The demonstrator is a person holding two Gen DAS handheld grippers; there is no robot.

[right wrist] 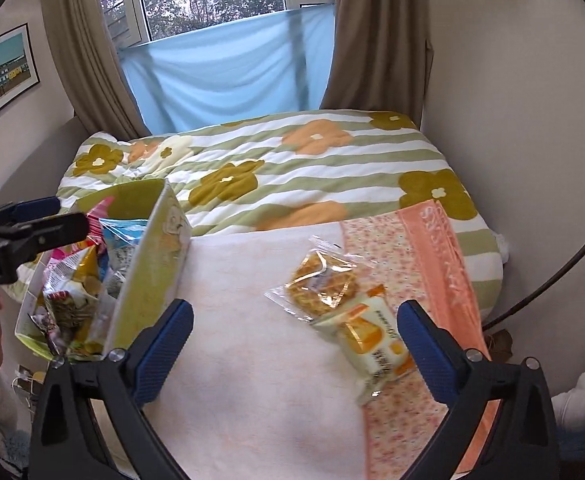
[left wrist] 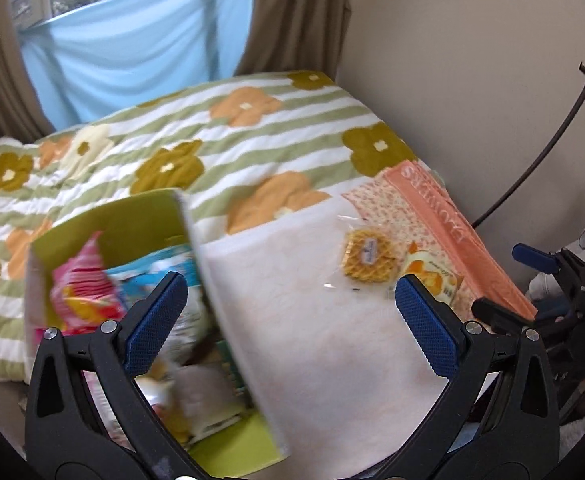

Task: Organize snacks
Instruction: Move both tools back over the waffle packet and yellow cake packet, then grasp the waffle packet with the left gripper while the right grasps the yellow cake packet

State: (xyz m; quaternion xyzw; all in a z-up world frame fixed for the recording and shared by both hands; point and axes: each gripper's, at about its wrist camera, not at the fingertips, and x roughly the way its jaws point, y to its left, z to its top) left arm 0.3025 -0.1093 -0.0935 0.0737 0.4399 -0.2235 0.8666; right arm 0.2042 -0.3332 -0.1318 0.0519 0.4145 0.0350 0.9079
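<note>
A green box (left wrist: 140, 216) full of snack packets (left wrist: 80, 284) stands at the left on the bed; it also shows in the right wrist view (right wrist: 148, 264). Two packets lie on the pale pink towel (right wrist: 244, 320): a clear-wrapped waffle (right wrist: 322, 286) and a white-and-orange packet (right wrist: 376, 348). In the left wrist view the waffle (left wrist: 366, 256) and the orange packet (left wrist: 432, 276) lie to the right. My left gripper (left wrist: 288, 316) is open and empty, over the box's right wall. My right gripper (right wrist: 294, 354) is open and empty, just short of the two packets.
A flowered, green-striped quilt (right wrist: 292, 168) covers the bed. A salmon floral towel (right wrist: 432, 264) lies at the right by the wall. Curtains and a blue cloth (right wrist: 228, 72) hang behind. The left gripper's side (right wrist: 24, 232) shows at the left edge.
</note>
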